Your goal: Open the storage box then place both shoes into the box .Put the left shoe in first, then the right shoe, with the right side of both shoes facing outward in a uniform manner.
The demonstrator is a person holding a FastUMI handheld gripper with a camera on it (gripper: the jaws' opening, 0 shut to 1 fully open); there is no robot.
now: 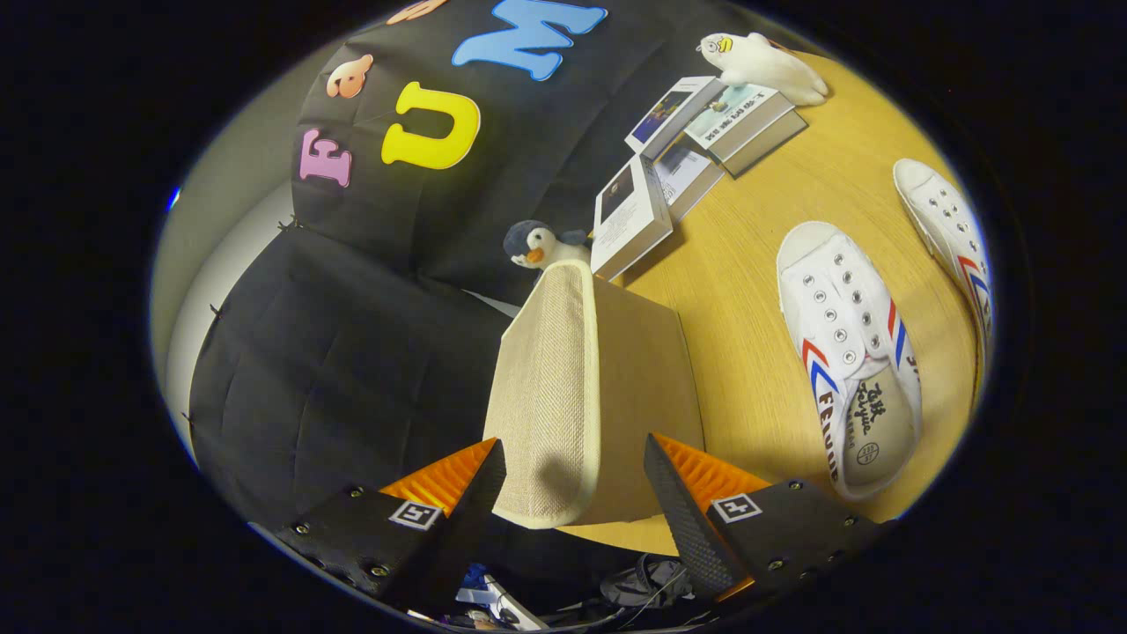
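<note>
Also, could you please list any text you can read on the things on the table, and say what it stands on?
"FEIYUE": side of the nearer shoe, probably, as it curves.
Insole print: too small to read.
Books: covers too blurred.
Gripper: square markers, no words; jaws open either side of the storage box lid.

Wooden worktop [748, 370], light grain. Small penguin plush [539, 245], dark head, orange beak, at worktop's far edge against black cloth wall [352, 352]. Just beside it, cluster of books [696, 150]: one white-covered book [630, 216] nearest penguin, others overlapping further along the edge. White plush toy [764, 63] lying next to far end of books, touching them. Tangle of cables [643, 581] below worktop's near edge.
</note>
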